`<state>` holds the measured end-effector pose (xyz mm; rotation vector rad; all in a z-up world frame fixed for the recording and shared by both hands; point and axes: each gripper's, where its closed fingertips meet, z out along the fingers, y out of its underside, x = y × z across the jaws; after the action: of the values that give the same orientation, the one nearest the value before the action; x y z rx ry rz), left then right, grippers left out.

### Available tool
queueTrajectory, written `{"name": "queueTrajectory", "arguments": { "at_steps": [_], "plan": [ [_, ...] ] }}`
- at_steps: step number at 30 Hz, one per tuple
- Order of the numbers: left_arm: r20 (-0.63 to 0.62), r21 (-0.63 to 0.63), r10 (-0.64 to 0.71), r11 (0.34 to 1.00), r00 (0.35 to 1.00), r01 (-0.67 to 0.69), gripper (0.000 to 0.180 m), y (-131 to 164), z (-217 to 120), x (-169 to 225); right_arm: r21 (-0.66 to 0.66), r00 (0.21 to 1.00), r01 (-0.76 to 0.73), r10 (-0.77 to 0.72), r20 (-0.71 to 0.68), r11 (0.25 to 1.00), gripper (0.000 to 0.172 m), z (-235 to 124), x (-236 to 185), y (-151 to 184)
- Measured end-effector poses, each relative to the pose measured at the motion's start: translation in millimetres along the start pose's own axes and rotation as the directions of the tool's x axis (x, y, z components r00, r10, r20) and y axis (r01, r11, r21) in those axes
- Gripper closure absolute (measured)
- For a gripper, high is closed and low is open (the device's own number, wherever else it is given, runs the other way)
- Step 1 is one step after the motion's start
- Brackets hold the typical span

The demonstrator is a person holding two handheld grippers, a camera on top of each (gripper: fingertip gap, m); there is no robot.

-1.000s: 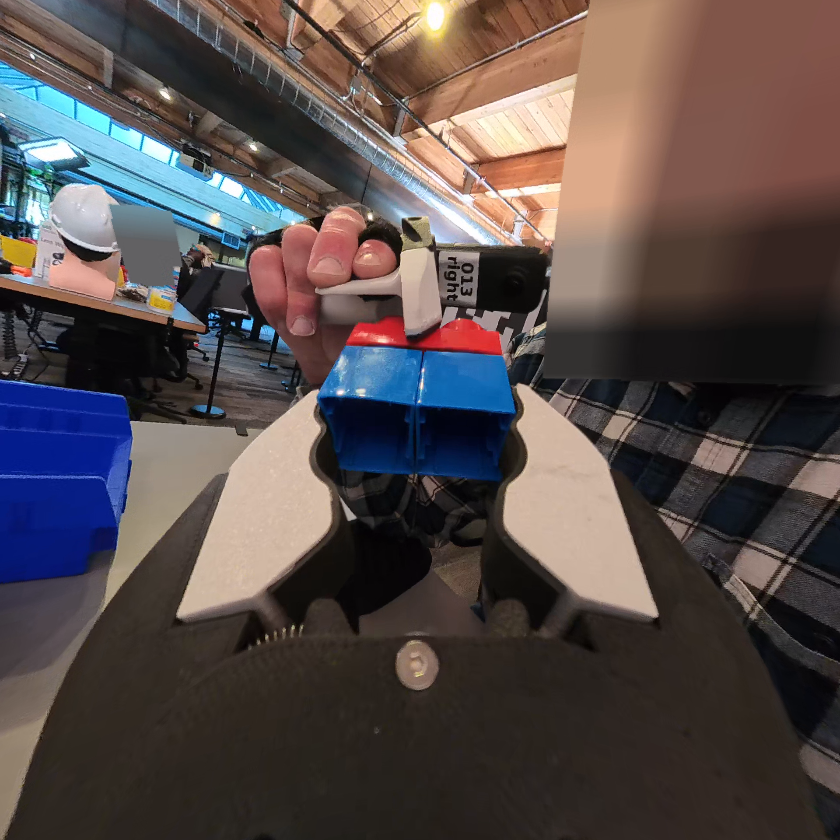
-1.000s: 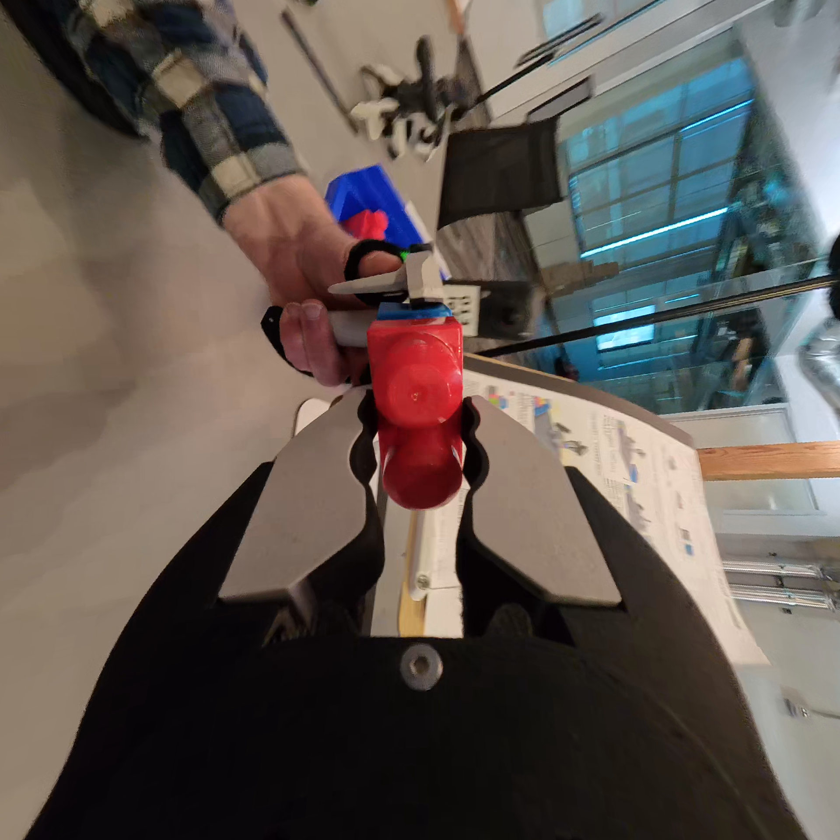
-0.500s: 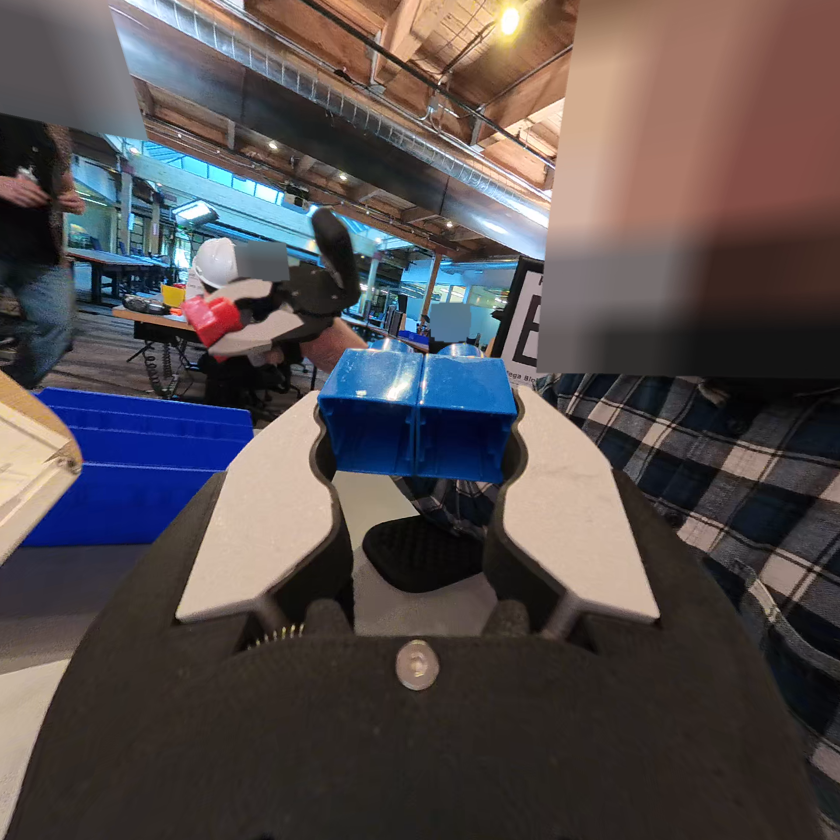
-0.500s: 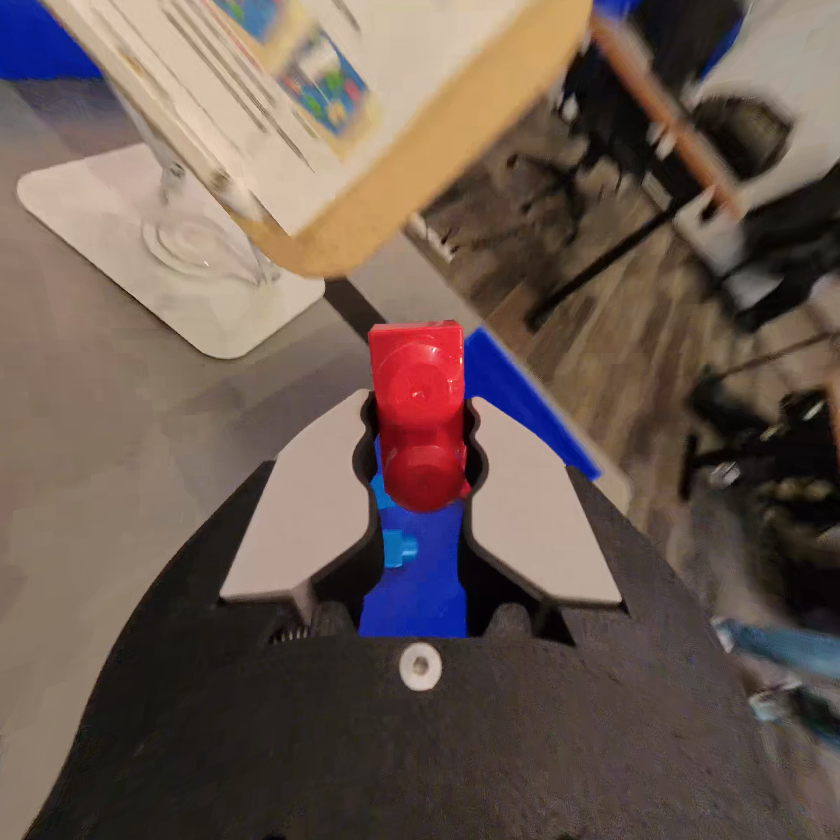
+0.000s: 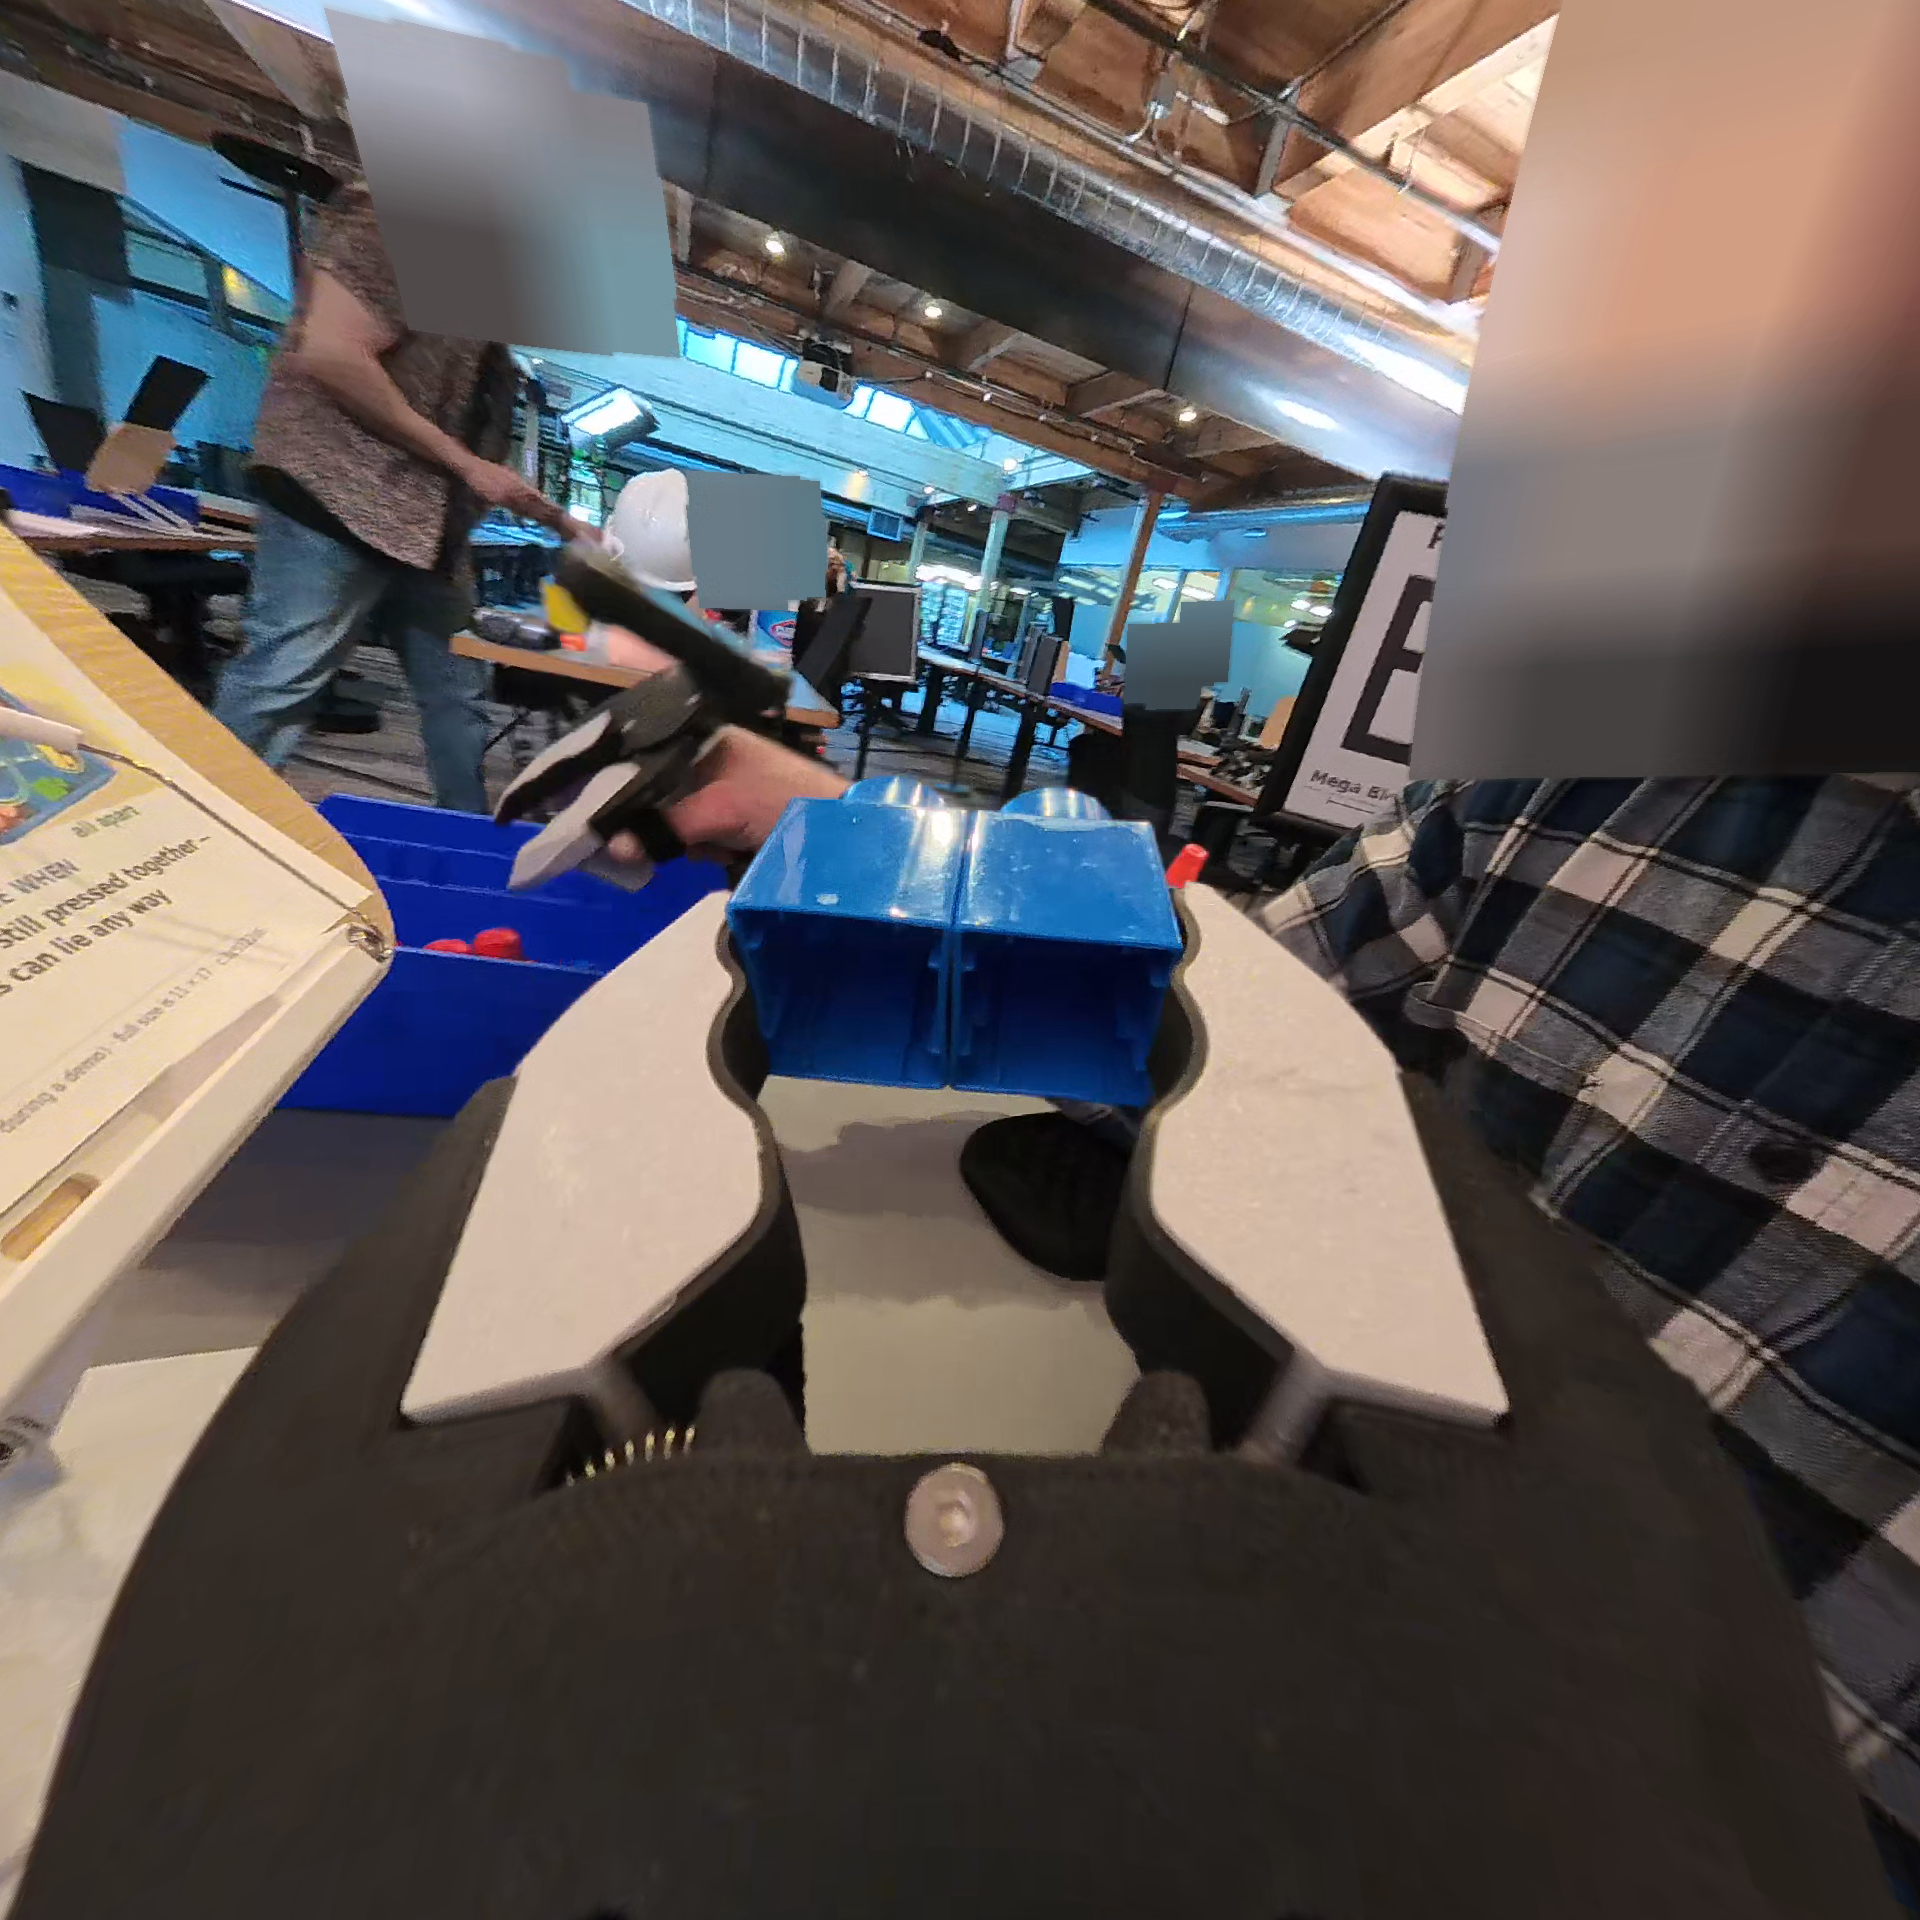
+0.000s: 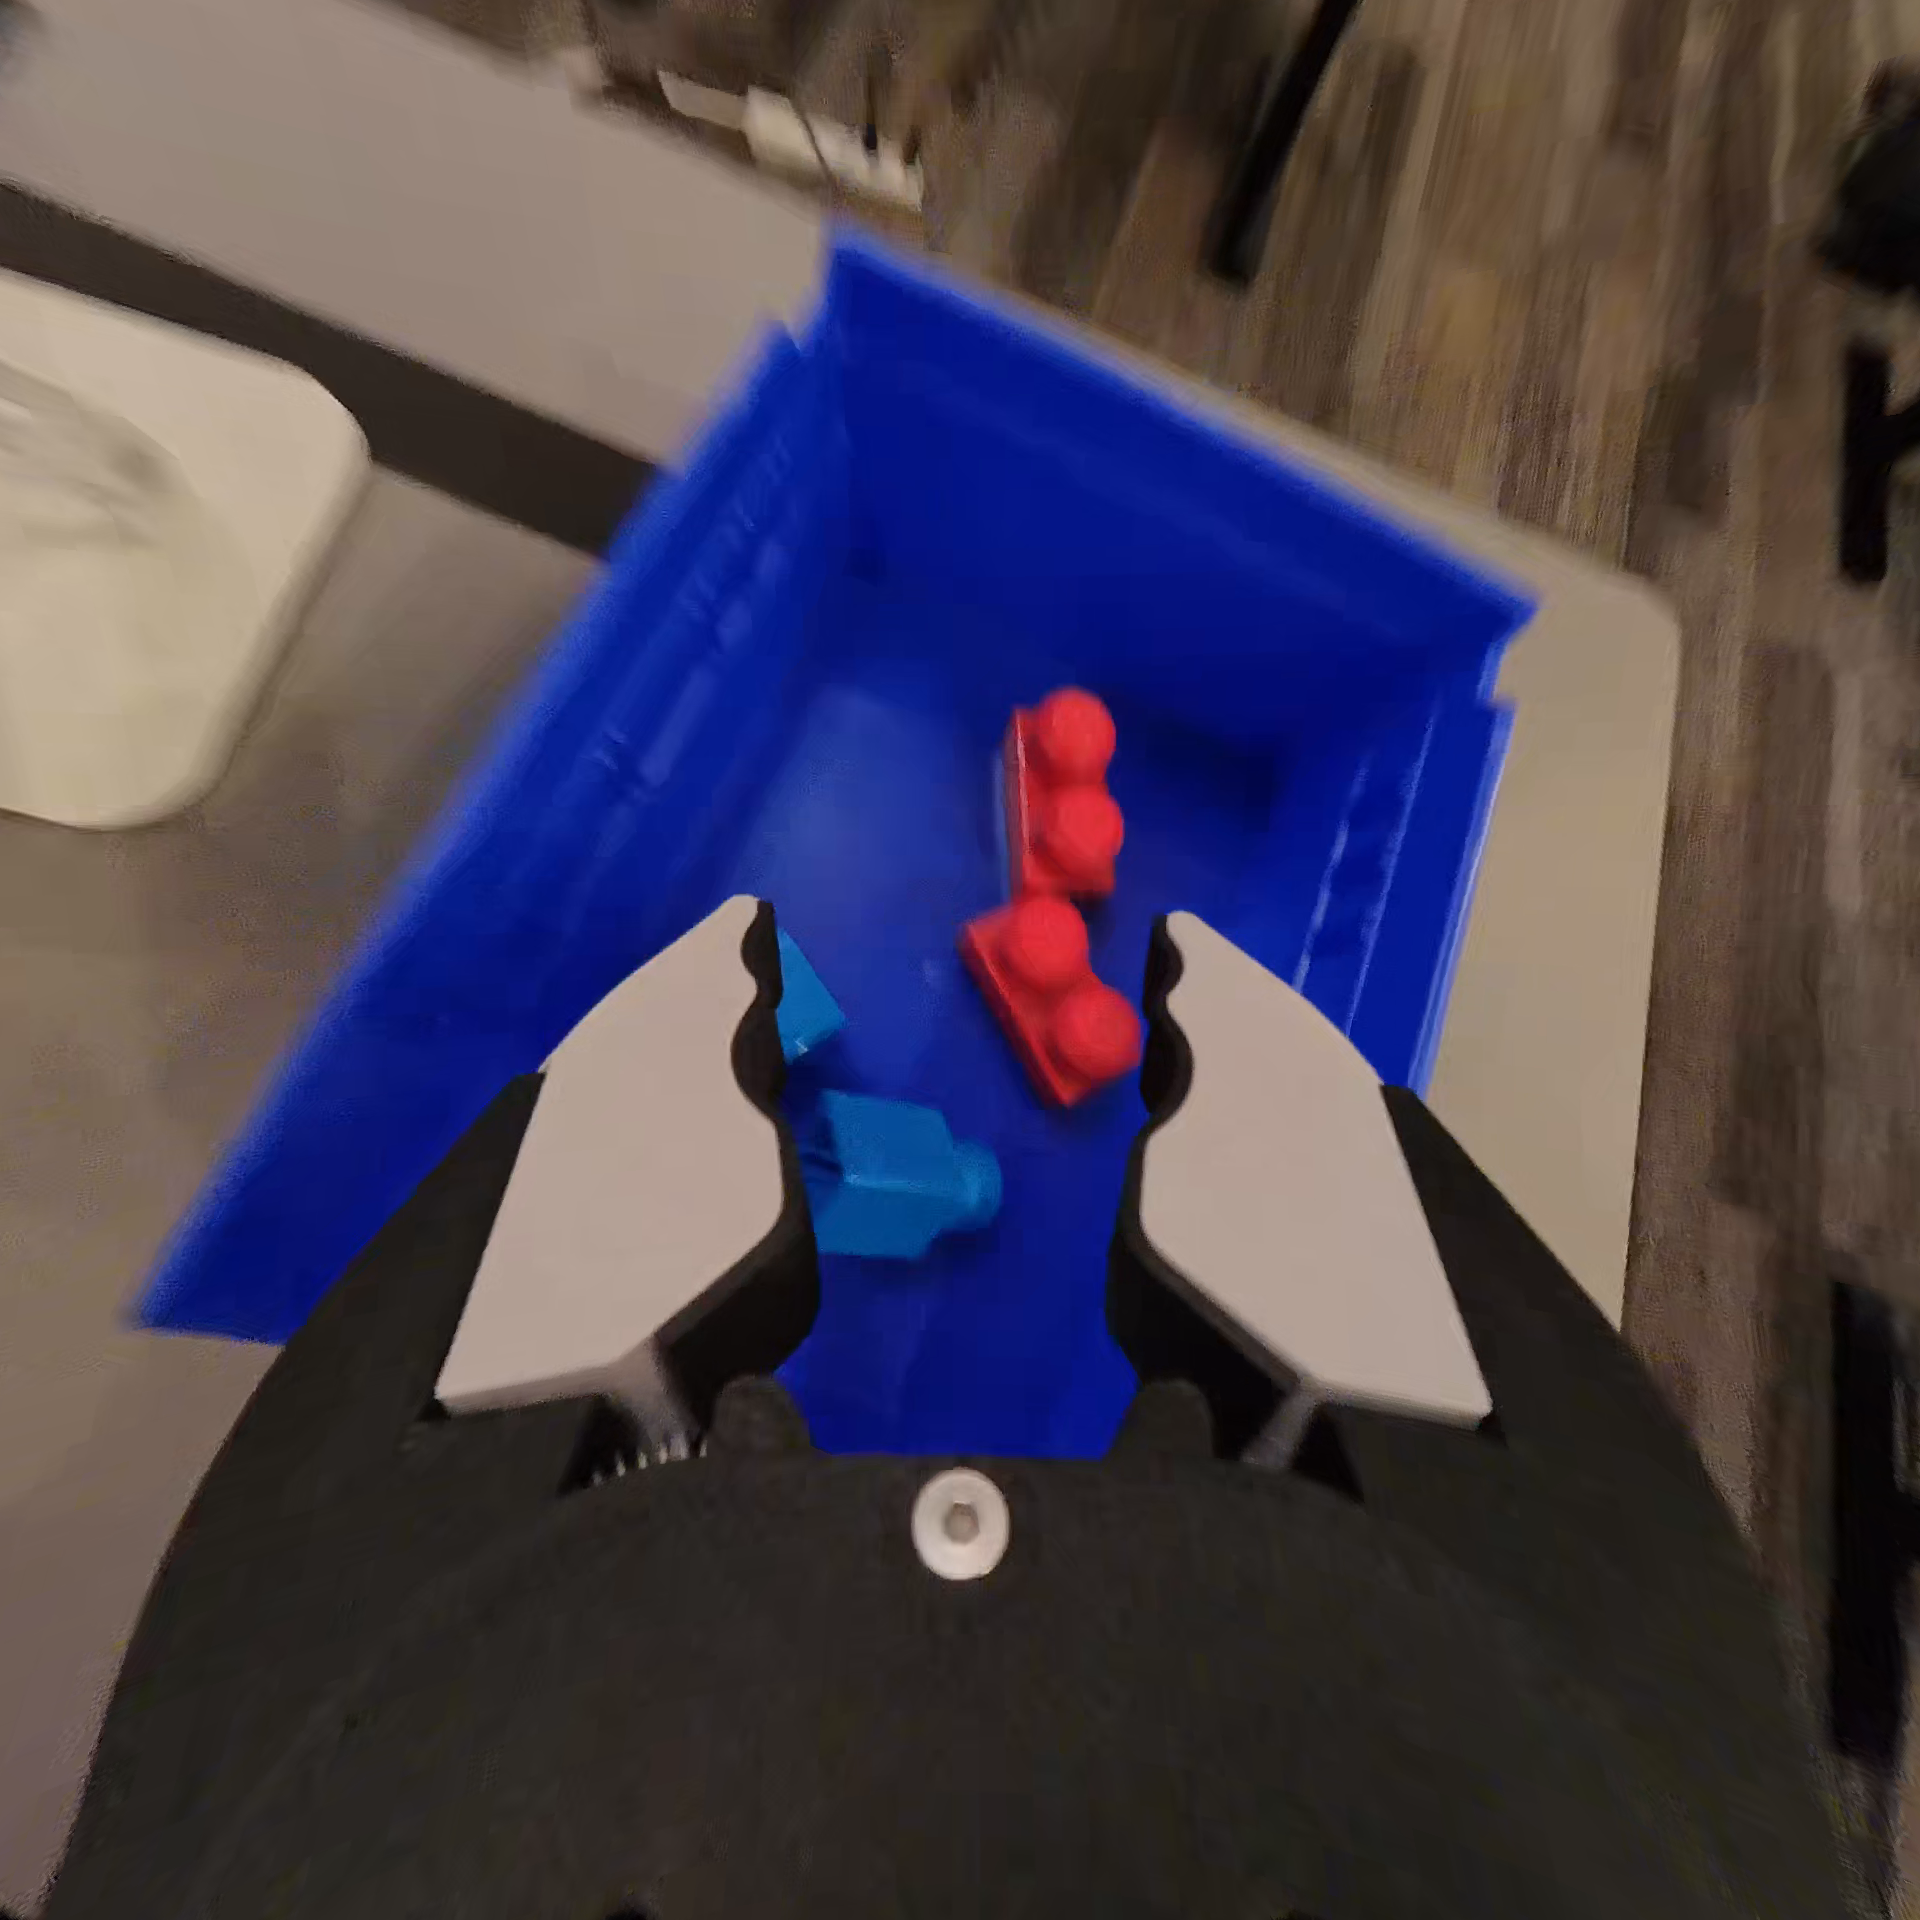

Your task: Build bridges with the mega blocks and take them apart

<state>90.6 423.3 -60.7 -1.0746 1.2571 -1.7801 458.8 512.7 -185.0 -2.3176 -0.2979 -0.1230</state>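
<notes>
My left gripper (image 5: 956, 914) is shut on two blue blocks (image 5: 956, 966) held side by side, open undersides towards the camera, both fingers pressing on their outer walls. My right gripper (image 6: 961, 920) is open and empty above a blue bin (image 6: 675, 727). Two red two-stud blocks (image 6: 1055, 1003) (image 6: 1065, 800) lie on the bin's floor below it, with two light blue blocks (image 6: 894, 1179) near the left finger. In the left wrist view the right gripper (image 5: 566, 831) hangs open over the same bin (image 5: 447, 1029), where red blocks (image 5: 488, 943) show.
An instruction board (image 5: 156, 935) on a white base (image 6: 135, 582) stands left of the bin. The person's plaid sleeve (image 5: 1610, 1039) fills the right. The bin sits near the table's corner (image 6: 1600, 935). A sign (image 5: 1371, 665) stands behind. The tips of one gripper are about 40 cm away from the tips of the other.
My right gripper pulled the red block off the blue blocks, swung over to the bin and opened; the red block now lies in the bin. My left gripper kept its hold.
</notes>
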Motion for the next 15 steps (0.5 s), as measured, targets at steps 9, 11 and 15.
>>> {"name": "queueTrajectory", "arguments": {
  "at_steps": [9, 11, 15],
  "plan": [
    [0.326, -0.154, 0.406, 0.914, 0.854, -0.375, 0.107, -12, -5, -17, 0.519, 0.694, -0.079, -0.327, 0.642, 0.851, 0.122, -150, -227, -136],
    [0.358, -0.203, 0.494, 0.87, 0.793, -0.45, 0.107, -15, -6, -15, 0.479, 0.571, -0.12, -0.334, 0.75, 0.87, 0.115, -152, -270, -138],
    [0.383, -0.317, 0.675, 0.737, 0.63, -0.597, 0.107, -19, -6, -10, 0.325, 0.267, -0.276, -0.253, 0.93, 0.904, 0.113, -156, -317, -141]
  ]
}}
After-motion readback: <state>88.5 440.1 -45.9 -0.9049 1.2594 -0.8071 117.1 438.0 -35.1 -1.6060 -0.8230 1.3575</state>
